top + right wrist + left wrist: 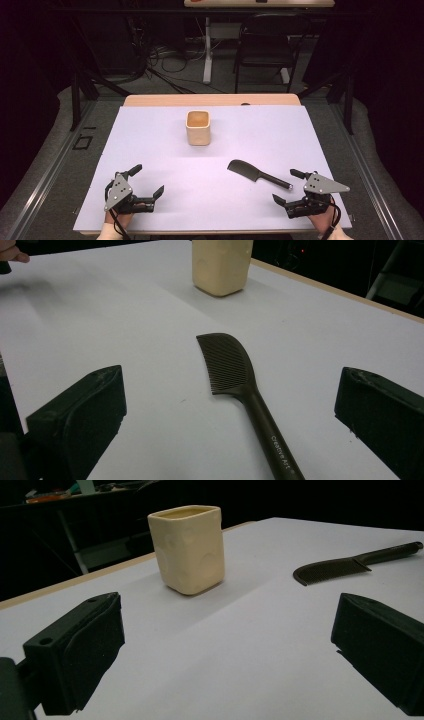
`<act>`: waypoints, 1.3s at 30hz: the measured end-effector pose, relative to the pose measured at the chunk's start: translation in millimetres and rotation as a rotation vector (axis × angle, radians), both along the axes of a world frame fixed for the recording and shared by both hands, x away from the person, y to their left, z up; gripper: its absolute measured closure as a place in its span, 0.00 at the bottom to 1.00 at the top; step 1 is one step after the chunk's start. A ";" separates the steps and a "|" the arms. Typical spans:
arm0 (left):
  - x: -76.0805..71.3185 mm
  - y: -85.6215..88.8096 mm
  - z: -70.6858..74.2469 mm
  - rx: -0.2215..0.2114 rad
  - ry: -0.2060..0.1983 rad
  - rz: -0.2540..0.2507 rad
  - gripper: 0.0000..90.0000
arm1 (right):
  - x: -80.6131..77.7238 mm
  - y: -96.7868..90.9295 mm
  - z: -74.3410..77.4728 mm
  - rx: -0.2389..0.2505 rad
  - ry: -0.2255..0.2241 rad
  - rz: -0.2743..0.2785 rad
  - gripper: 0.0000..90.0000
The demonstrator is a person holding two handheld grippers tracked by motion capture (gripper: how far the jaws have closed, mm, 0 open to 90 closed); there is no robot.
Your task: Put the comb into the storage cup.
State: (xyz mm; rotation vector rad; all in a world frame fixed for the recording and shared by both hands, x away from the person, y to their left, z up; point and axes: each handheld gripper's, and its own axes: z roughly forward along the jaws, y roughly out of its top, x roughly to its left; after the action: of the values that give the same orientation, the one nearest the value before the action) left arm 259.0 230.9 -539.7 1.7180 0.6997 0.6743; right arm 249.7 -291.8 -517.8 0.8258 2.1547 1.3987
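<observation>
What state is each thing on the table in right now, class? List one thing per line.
Cream cup: upright, mouth open, standing free.
Black comb: lying flat, untouched.
Left gripper: jaws open, holding nothing.
Right gripper: jaws open, holding nothing, comb handle just ahead.

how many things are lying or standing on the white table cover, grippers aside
2. A cream, square-sided ceramic cup stands upright toward the far middle of the white table cover. A black plastic comb lies flat nearer the person, just ahead of the right gripper.
</observation>
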 end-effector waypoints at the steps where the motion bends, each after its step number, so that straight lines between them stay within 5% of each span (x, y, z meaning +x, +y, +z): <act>1: -0.1 -0.1 0.0 -0.001 0.000 0.000 0.00 | 0.0 0.0 0.0 0.000 0.000 0.000 0.00; 27: -3.7 1.5 0.0 0.017 -0.004 0.024 0.01 | 37.9 16.6 7.6 -0.180 0.137 0.040 0.00; 39: -5.5 2.3 -0.1 0.022 0.000 0.032 0.01 | 59.1 32.3 12.0 -0.291 0.251 0.109 0.00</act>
State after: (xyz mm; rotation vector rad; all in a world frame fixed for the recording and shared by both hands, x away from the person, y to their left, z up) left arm 253.5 233.2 -539.8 1.7304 0.7229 0.7066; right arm 308.8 -259.5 -505.8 0.8169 2.5517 1.0365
